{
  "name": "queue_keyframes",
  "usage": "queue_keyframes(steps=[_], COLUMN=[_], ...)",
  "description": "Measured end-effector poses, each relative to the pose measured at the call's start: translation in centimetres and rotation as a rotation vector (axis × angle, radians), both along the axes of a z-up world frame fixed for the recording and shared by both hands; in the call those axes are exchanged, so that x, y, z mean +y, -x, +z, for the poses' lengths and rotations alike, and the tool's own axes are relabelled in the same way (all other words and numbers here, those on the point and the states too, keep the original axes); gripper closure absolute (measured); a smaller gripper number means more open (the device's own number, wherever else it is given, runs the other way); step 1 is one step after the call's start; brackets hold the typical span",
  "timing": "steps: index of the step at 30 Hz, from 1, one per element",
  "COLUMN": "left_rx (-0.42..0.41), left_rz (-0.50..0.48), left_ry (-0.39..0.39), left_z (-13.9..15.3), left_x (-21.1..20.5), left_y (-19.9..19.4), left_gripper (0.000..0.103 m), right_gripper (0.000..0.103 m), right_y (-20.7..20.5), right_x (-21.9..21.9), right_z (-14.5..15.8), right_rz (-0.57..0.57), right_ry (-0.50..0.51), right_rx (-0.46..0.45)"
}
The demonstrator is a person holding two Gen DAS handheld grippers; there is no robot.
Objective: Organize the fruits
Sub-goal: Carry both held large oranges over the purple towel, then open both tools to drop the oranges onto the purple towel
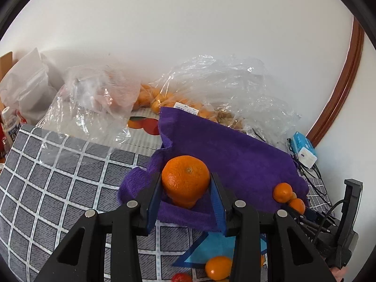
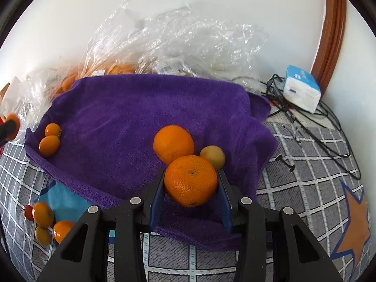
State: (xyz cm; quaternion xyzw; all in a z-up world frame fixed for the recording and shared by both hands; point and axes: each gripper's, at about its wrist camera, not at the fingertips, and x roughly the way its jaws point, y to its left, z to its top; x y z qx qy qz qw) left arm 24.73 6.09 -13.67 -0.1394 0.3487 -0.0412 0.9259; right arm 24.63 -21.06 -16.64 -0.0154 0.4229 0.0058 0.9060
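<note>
My left gripper (image 1: 185, 188) is shut on a mandarin (image 1: 185, 178) and holds it over the left edge of the purple towel (image 1: 235, 155). Two small oranges (image 1: 283, 192) lie at the towel's right edge. My right gripper (image 2: 190, 188) is shut on a larger orange (image 2: 190, 180) above the purple towel (image 2: 141, 117). An orange (image 2: 173, 143) and a yellowish fruit (image 2: 212, 156) lie on the towel just beyond it. Two small oranges (image 2: 49, 144) lie at the towel's left edge. Several loose fruits (image 2: 43, 213) lie on the checked cloth at lower left.
Clear plastic bags (image 2: 164, 40) holding oranges lie against the white wall behind the towel. A tissue pack (image 2: 302, 91) and black cables (image 2: 305, 127) sit at the right. A checked grey tablecloth (image 1: 58, 164) covers the table. More bags and bottles (image 1: 10, 122) stand at far left.
</note>
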Motion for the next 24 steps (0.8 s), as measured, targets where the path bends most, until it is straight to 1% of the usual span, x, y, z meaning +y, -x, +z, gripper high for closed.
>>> queue_keyframes(steps=[4,9,13,15,16,18,21,24], left_rx=[0.058,0.088,0.142,0.164,0.175,0.164,0.162,0.177], left_rz=[-0.030,-0.057,-0.066,-0.073,-0.079,-0.089,-0.096,-0.093], left_ry=[-0.029,-0.063,-0.082,-0.078,-0.080,-0.097,-0.138,-0.130], left_z=[-1.0,-1.9,-3.0,-3.5,-3.7,-3.8,-3.8,-3.5], left_x=[-2.1,-3.7,-4.4,-4.7,-4.8,-5.2,-5.8,-5.6], left_y=[-2.8,-5.2,-6.9,-7.5,-7.6,-7.6,-7.6,-7.4], left_gripper=[0.065,0.065,0.065,0.065,0.065,0.065,0.065,0.064], right_gripper=[0.062,0.061,0.058,0.050,0.048,0.040,0.037,0.037], right_y=[-0.2,-0.5,-0.5,-0.3,-0.2,0.1,0.6,0.8], right_x=[0.0,-0.5,-0.6,-0.4,-0.2,0.3,1.0,1.2], right_z=[-0.4,-0.6,-0.5,-0.3,-0.1,0.3,0.7,0.8], right_rz=[0.006,0.011,0.015,0.035,0.049,0.070,0.094,0.108], right_ry=[0.004,-0.030,-0.043,-0.045,-0.041,-0.024,0.003,-0.005], right_rx=[0.002,0.011,0.011,0.002,-0.010,-0.037,-0.074,-0.093])
